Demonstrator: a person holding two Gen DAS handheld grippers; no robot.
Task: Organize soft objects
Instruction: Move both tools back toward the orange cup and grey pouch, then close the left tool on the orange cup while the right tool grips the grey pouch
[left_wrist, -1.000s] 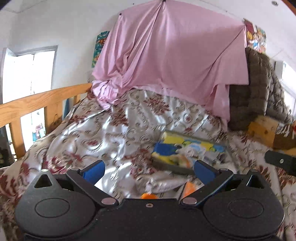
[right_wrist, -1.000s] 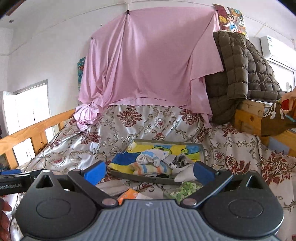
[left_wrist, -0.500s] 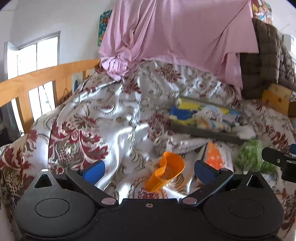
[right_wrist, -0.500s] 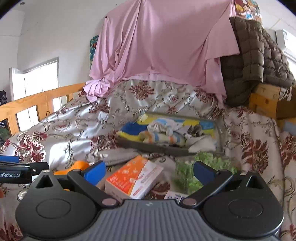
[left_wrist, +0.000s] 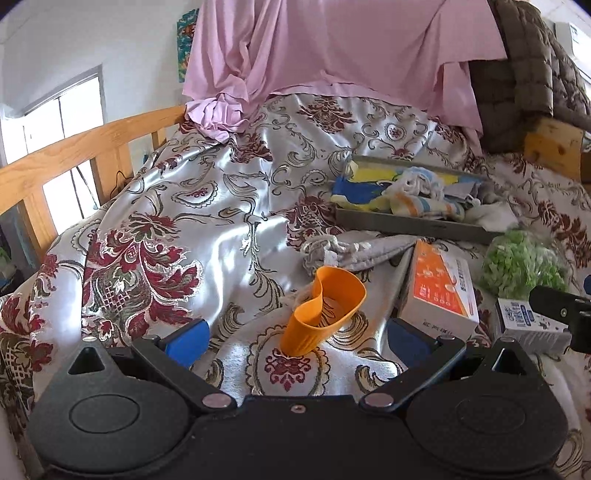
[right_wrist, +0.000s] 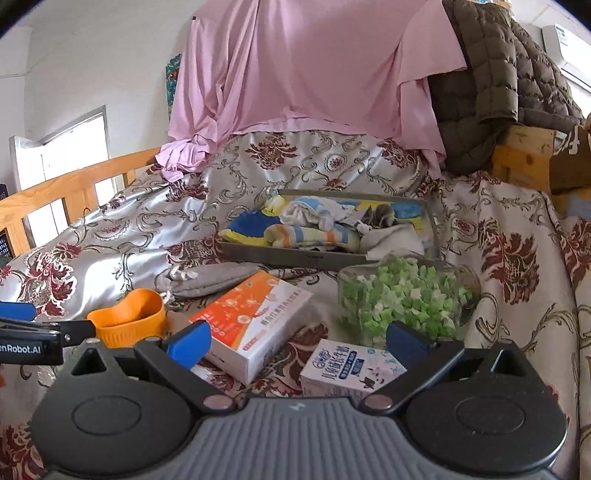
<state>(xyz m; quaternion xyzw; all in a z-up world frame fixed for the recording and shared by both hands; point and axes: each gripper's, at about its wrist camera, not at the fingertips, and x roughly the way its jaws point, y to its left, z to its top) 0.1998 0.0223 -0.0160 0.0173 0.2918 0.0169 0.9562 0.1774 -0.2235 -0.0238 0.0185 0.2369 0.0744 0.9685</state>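
A grey tray (left_wrist: 410, 224) (right_wrist: 288, 254) lies on the bed and holds folded striped socks and cloths (right_wrist: 314, 232). A grey cloth item with a white cuff (left_wrist: 354, 251) (right_wrist: 214, 277) lies in front of the tray. A squashed orange soft cup (left_wrist: 325, 310) (right_wrist: 127, 317) stands just ahead of my left gripper (left_wrist: 295, 338), which is open and empty. My right gripper (right_wrist: 295, 339) is open and empty above an orange-and-white box (right_wrist: 255, 321) and a small blue-and-white carton (right_wrist: 351, 365).
A clear container of green pieces (right_wrist: 402, 295) (left_wrist: 521, 264) sits right of the box. The bed has a patterned satin cover (left_wrist: 166, 229), a wooden rail (left_wrist: 74, 155) at left, pink cloth (right_wrist: 303, 70) behind, and a brown quilted jacket (right_wrist: 491, 81) at right.
Both grippers have tilted down and pulled back toward the near part of the bed. The orange cup, box, carton and green container have come into view. Both stay open.
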